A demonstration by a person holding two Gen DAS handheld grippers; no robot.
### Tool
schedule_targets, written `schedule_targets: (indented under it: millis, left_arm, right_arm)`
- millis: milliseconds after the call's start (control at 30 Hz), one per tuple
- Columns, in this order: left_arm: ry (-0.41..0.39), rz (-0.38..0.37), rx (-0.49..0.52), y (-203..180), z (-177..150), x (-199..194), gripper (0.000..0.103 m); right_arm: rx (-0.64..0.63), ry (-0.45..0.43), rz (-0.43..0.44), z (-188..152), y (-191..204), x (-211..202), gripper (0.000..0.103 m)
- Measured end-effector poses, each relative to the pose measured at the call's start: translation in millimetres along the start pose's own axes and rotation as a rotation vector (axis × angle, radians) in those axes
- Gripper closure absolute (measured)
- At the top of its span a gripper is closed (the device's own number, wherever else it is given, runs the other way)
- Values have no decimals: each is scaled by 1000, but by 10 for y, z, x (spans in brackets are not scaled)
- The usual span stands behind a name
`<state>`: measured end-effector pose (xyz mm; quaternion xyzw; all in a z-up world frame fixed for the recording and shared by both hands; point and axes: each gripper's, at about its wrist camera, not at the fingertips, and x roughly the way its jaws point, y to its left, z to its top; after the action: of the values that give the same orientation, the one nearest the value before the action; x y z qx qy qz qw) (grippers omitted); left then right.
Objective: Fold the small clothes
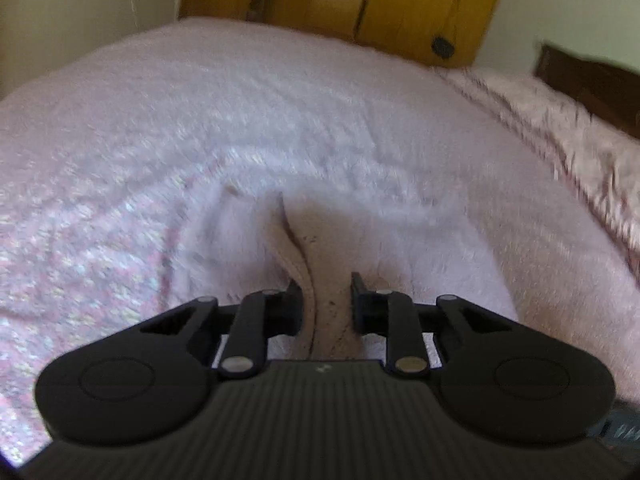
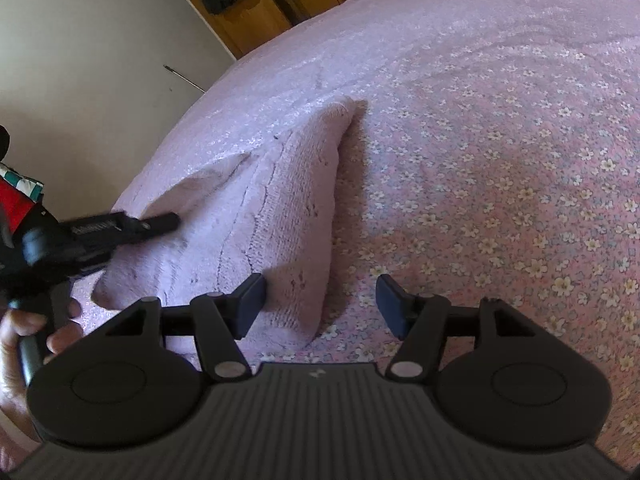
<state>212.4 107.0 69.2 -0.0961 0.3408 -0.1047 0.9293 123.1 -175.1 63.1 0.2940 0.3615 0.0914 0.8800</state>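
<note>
A small pale pink knitted garment [image 2: 276, 216] lies on the bed, raised into a tent shape. In the left wrist view a fold of it [image 1: 320, 296] stands between the two fingers of my left gripper [image 1: 326, 300], which is narrowly shut on that fold. The left gripper also shows in the right wrist view [image 2: 160, 222] at the garment's left side, held by a hand. My right gripper [image 2: 320, 300] is open and empty, just above the garment's near right corner, its left finger [image 2: 250, 300] over the knit.
The bed carries a pink floral bedspread [image 2: 500, 200]. Wooden wardrobes [image 1: 400, 4] stand behind the bed. A dark headboard [image 1: 592, 80] and a fluffy pink blanket [image 1: 560, 128] lie at the far right. A white wall [image 2: 80, 60] borders the bed's left edge.
</note>
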Motion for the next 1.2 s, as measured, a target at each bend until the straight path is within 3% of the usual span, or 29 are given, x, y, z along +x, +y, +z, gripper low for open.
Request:
schedule_targets:
  millis: [67, 133, 233, 367, 500, 567, 633, 767, 967, 1033, 1100, 1133, 1167, 1200]
  left_arm:
    - [-21, -1, -50, 130, 54, -144, 78]
    - [-23, 56, -10, 227, 49, -227, 78]
    - [71, 150, 46, 395, -80, -123, 74]
    - [111, 88, -63, 582, -154, -132, 59]
    - [112, 103, -97, 614, -185, -146, 43]
    - [116, 119, -106, 649, -200, -137, 30]
    - [122, 116, -122, 698, -206, -120, 28]
    - [130, 86, -164, 780, -77, -69, 28]
    - [96, 132, -59, 626, 176, 293, 28]
    - [75, 127, -28, 573, 218, 402, 29]
    - [80, 143, 5, 515, 228, 527, 40]
    - [80, 139, 17, 497, 219, 566, 59]
    - [59, 131, 14, 496, 230, 550, 70]
    - [29, 131, 11, 495, 248, 495, 71]
  right_arm:
    - [-3, -4, 28, -5, 56, -13, 34]
    - [-24, -10, 50, -15, 129, -13, 34]
    - [-61, 1, 48, -48, 238, 61, 34]
    - [-42, 24, 43, -89, 265, 146, 34]
    - [-36, 27, 47, -61, 245, 153, 34]
    - [-26, 38, 56, -8, 215, 188, 34]
    - [-13, 49, 75, 43, 198, 214, 34]
    - [-5, 55, 104, 158, 206, 319, 34]
    - [-47, 29, 90, 215, 281, 441, 34]
    - [-49, 24, 87, 181, 280, 479, 27]
    - [-27, 23, 79, 154, 243, 537, 22]
    - [-11, 26, 87, 145, 222, 557, 22]
    - [9, 27, 95, 142, 200, 567, 22]
    - [15, 26, 101, 138, 187, 568, 22]
